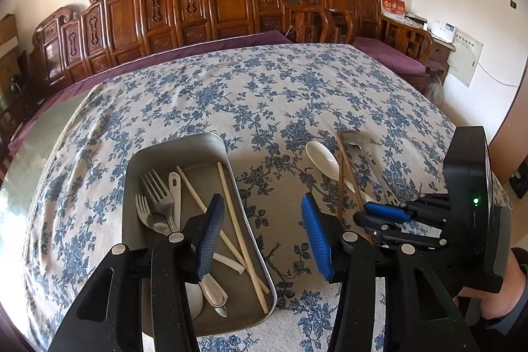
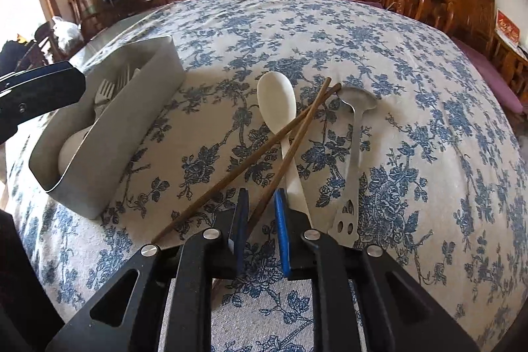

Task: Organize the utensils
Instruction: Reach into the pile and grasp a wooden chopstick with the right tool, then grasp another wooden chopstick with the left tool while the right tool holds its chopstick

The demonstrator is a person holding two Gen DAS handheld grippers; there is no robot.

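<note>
Two dark brown wooden chopsticks (image 2: 264,154) crossed; only the right wrist view showed one between the right gripper (image 2: 260,233)'s narrowly parted, untouching pads, while the left gripper (image 1: 264,233) gaped empty.

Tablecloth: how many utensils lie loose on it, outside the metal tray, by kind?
White long-handled spoon: 1
Dark brown wooden chopsticks: 2
Silver metal spoon: 1
Total: 4
</note>
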